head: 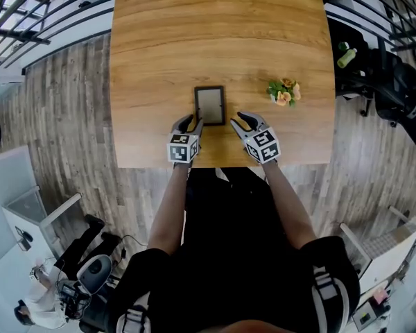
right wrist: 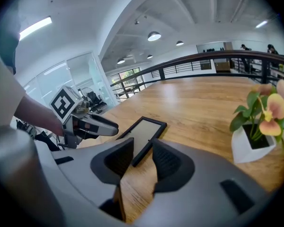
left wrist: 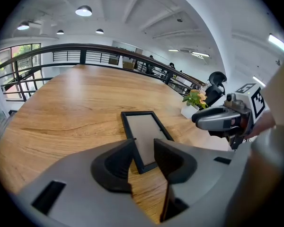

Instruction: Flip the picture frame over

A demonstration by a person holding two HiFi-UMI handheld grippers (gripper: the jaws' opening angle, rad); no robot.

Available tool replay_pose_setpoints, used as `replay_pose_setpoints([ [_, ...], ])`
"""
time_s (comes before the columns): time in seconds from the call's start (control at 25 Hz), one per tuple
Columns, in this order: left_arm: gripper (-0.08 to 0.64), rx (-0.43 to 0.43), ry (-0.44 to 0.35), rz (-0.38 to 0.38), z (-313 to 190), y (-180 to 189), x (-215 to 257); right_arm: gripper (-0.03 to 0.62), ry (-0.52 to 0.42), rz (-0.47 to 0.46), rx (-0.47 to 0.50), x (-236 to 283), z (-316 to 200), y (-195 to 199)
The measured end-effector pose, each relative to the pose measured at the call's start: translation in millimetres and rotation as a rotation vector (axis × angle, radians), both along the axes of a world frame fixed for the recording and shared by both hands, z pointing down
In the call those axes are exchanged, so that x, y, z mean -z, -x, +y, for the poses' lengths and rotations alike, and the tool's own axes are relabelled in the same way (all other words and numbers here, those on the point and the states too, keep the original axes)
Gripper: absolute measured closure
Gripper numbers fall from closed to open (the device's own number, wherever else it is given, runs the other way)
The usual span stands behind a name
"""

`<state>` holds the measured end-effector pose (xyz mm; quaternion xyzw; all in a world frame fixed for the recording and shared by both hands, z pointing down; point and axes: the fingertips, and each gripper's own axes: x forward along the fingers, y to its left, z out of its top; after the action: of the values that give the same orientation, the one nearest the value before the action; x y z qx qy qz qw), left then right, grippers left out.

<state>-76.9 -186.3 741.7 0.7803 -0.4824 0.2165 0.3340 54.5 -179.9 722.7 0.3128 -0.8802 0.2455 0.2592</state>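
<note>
Lying flat on the desk (head: 194, 40), the picture frame (head: 209, 105) sits just ahead of both claws and between them. Its near left corner shows through the gap of the left claw (left wrist: 143, 151), and its near right corner lies beyond the gap of the right claw (right wrist: 143, 153). Both claws have their jaws apart with nothing pinched, and as far as I can tell neither touches the frame. I judge the frame light and stiff: a thin dark rim round a pale matte panel. Whether that panel is glass or a backing board the views do not settle, so it is best treated as breakable. The rim is low and lies flush on the wood, leaving little to bite from above. The likely hold is across a long side rim or at a near corner, with one claw tipping an edge up while the other steadies the far side so it does not skate away. The desk is smooth, level, light varnished wood, probably slippery under a flat frame. Off to the right of the right claw, well apart from the frame, stands a small white pot of flowers (head: 284, 93) that a swing should avoid. Around the desk are a grey plank floor (head: 62, 116), a dark railing (left wrist: 85, 51) and a white ceiling with round lamps (left wrist: 84, 11).
</note>
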Motion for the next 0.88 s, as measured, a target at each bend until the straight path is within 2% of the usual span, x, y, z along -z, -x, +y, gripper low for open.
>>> replay_pose_setpoints([
  [0.48,0.411,0.067,0.087,-0.01,-6,6,-37,0.463,0.026,0.035,-0.038,-10,3,-15],
  [0.88,0.431,0.103,0.108,-0.029,-7,7,-40,0.469,0.031,0.041,-0.053,-11,9,-20],
])
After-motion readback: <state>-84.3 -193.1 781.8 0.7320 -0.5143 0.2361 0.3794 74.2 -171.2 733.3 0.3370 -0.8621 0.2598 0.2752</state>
